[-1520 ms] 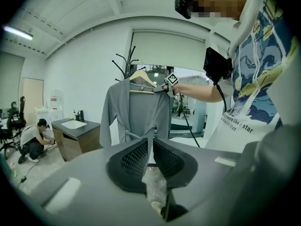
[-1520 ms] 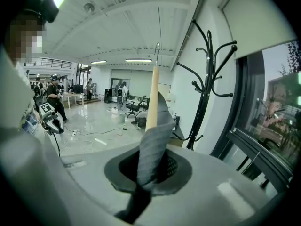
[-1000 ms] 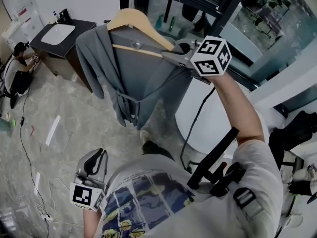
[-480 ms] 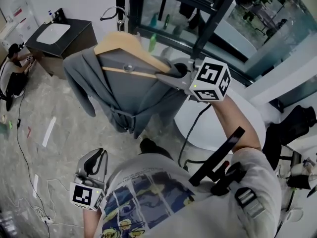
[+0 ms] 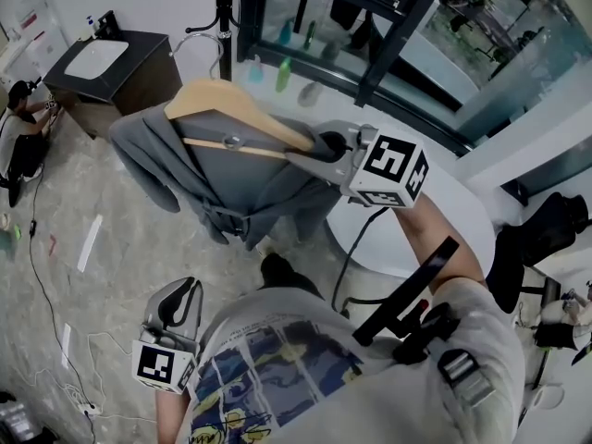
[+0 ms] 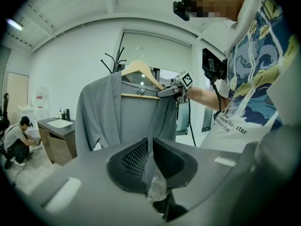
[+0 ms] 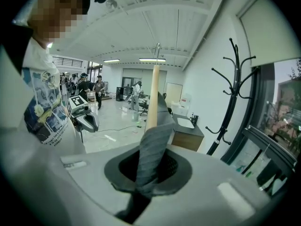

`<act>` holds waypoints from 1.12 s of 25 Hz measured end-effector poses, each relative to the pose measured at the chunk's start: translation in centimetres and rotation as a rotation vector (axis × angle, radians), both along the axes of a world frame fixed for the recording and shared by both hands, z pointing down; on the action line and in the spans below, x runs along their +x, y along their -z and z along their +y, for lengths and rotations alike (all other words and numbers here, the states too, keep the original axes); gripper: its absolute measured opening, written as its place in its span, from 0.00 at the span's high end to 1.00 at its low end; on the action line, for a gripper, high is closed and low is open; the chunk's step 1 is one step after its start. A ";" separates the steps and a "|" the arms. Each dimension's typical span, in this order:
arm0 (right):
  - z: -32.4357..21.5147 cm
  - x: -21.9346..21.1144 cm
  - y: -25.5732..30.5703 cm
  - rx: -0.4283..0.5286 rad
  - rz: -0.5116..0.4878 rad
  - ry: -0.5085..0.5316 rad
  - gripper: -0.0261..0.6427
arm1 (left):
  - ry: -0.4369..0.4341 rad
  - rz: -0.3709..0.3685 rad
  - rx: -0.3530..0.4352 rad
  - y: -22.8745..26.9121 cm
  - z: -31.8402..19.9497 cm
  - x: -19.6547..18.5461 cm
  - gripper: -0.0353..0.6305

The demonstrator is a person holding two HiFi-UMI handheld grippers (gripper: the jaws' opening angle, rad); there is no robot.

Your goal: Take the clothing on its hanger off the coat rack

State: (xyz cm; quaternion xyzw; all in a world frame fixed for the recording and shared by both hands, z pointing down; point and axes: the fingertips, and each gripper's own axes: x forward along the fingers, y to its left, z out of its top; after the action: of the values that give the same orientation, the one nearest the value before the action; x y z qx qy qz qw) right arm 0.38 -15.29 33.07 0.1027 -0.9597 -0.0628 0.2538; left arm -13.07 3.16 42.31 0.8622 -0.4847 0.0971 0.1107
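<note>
A grey garment (image 5: 231, 178) hangs on a wooden hanger (image 5: 222, 100) whose metal hook (image 5: 196, 41) is off the black coat rack (image 5: 225, 12) and a little in front of it. My right gripper (image 5: 310, 154) is shut on the hanger's right shoulder end, cloth and all. In the right gripper view the grey cloth (image 7: 153, 145) is pinched between the jaws and the wooden arm (image 7: 153, 98) runs away from them. My left gripper (image 5: 176, 303) hangs low at my left side, shut and empty. From the left gripper view, the garment (image 6: 101, 112) and the rack (image 6: 114, 62) stand well ahead.
A dark cabinet with a white sink (image 5: 102, 63) stands at the far left, with a person crouching (image 5: 23, 128) beside it. A white round table (image 5: 435, 220) is under my right arm. Bottles (image 5: 282, 72) line the window ledge. Cables (image 5: 46, 276) lie on the floor.
My right gripper has carried the hanger and garment down and away from the coat rack. The hook now hangs free. The left gripper has not moved.
</note>
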 end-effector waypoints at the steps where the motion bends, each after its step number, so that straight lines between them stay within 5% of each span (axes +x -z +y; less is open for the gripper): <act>1: 0.1 -0.1 0.0 0.000 0.002 0.002 0.94 | -0.001 0.000 -0.003 0.0 0.0 0.0 0.89; 28: 4.0 -2.0 -2.5 0.000 0.025 0.011 0.94 | -0.014 0.016 0.001 -1.4 1.0 -1.2 0.89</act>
State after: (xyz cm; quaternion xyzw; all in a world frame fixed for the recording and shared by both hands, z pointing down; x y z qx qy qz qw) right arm -1.61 -11.29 35.53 0.0966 -0.9571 -0.0653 0.2652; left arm -14.26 4.18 43.73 0.8664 -0.4779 0.0905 0.1134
